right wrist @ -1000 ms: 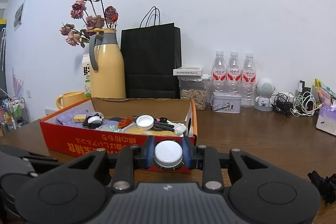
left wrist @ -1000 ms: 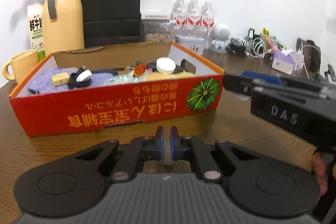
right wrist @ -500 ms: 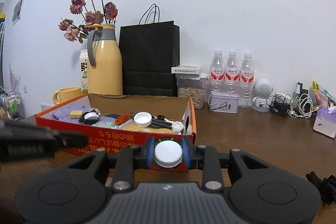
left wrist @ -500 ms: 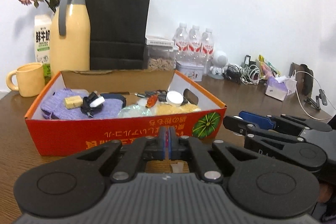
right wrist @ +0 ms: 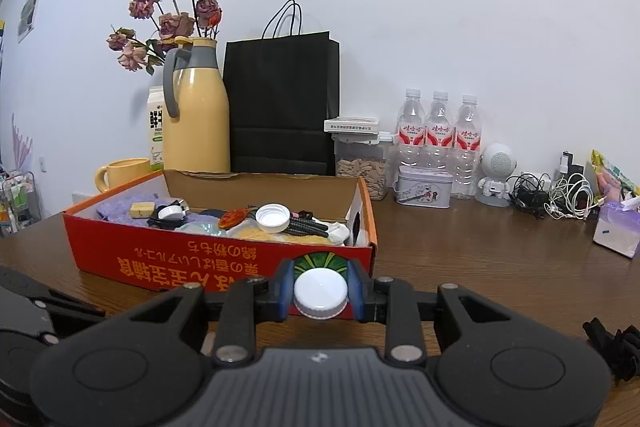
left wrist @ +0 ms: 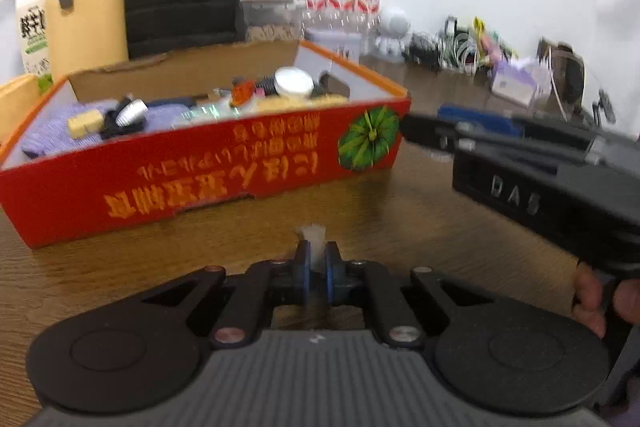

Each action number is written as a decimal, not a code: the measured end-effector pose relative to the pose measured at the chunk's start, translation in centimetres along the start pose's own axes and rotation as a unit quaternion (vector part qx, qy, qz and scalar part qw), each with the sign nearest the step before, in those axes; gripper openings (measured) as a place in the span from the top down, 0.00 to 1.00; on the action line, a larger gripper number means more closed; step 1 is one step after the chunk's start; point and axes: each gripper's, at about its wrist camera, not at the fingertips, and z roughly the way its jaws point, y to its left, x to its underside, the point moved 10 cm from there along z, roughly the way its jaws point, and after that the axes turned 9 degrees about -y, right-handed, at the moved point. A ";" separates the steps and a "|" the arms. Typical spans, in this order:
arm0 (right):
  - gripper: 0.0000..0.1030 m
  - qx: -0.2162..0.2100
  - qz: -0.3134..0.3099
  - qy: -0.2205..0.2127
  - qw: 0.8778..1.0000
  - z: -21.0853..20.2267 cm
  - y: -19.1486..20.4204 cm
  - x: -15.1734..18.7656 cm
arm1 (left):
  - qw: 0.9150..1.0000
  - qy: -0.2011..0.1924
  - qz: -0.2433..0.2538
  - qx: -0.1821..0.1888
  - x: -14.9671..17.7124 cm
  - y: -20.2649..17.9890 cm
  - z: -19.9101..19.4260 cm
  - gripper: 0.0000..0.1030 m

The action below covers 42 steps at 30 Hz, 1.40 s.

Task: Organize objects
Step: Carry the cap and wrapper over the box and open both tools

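Note:
A red cardboard box [right wrist: 168, 267] with orange lettering stands on the wooden table, also seen in the left wrist view [left wrist: 200, 179]. It holds a purple cloth [right wrist: 120, 207], a white cap [right wrist: 273, 218], black pens and other small items. My right gripper [right wrist: 320, 285] hangs just in front of the box's near right corner, shut on a white bottle cap [right wrist: 320, 297]. My left gripper [left wrist: 315, 255] is low over the table before the box, shut on a small whitish piece [left wrist: 313, 233]. The right gripper [left wrist: 424, 131] shows beside it on the right, held by a hand [left wrist: 588, 299].
Behind the box stand a yellow jug [right wrist: 196, 115] with dried flowers, a milk carton, a yellow mug [right wrist: 120, 173] and a black paper bag [right wrist: 280, 103]. Further right are water bottles [right wrist: 440, 139], a tin, a small white robot figure, cables and a tissue pack [right wrist: 616, 227].
The left wrist view rose half a second ago and has dipped back toward the table, now blurred. The right gripper stays still with the cap.

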 end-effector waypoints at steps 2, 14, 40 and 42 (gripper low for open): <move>0.74 -0.001 0.001 -0.002 1.000 -0.1 0.0 -0.1 | 1.000 -0.018 -0.009 0.004 -0.7 0.2 -0.7 0.93; 0.74 -0.040 0.003 -0.033 0.999 1.1 2.6 -3.6 | 0.990 -0.137 -0.029 -0.027 -9.7 3.9 -4.3 0.93; 0.66 -0.036 0.011 0.004 0.999 11.8 6.1 -4.0 | 0.976 -0.151 -0.083 -0.134 -11.1 14.8 1.1 0.74; 0.37 -0.029 0.014 0.004 0.999 11.5 5.7 -3.9 | 0.974 -0.159 -0.083 -0.142 -11.0 15.0 0.7 0.19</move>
